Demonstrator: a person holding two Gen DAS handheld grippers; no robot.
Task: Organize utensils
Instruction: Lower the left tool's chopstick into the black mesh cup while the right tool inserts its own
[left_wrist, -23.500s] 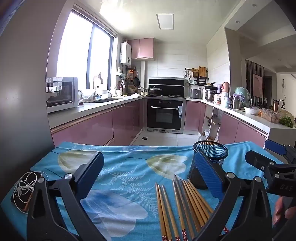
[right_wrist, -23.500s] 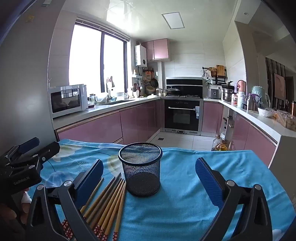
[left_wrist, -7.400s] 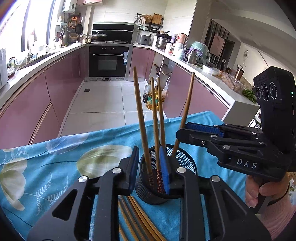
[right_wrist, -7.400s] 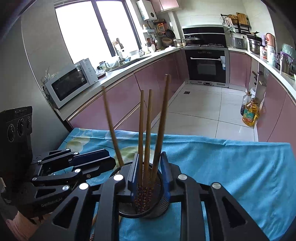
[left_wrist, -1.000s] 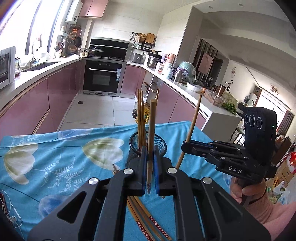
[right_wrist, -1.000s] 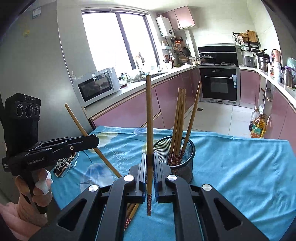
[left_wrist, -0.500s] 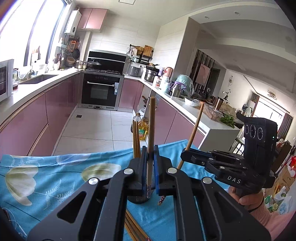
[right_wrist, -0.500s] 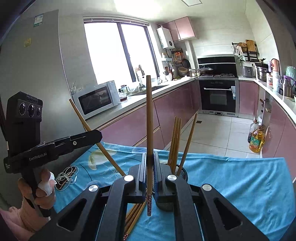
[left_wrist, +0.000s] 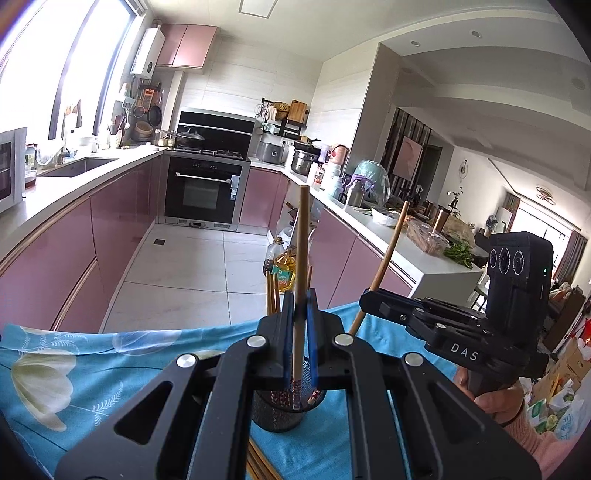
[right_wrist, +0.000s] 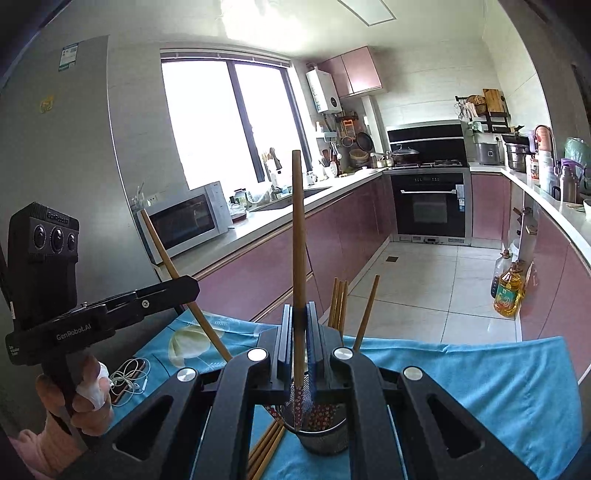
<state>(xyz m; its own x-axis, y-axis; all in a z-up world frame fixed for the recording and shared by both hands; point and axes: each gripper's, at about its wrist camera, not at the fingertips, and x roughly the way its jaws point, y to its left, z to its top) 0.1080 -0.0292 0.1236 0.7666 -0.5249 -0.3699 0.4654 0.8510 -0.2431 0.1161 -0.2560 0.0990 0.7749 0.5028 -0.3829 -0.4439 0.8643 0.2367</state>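
I held both grippers clamped, a chopstick each | left gripper (left_wrist: 298, 345) chopstick (left_wrist: 301, 266) tip over mesh cup (left_wrist: 280, 413) | right gripper (right_wrist: 298, 345) likewise | judged: stay vertical, lower, then release.

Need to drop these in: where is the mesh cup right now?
Both wrist views show the mesh cup on the blue cloth, directly below the chopstick-holding tongs, loose chopsticks at its left.

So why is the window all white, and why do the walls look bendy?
In the right wrist view the window is blown out white by daylight, so nothing outside shows, and the fridge beside it curves because the fisheye lens bends the edges. In the left wrist view the window glares too, and the counters bow. Both views go black in the corners.
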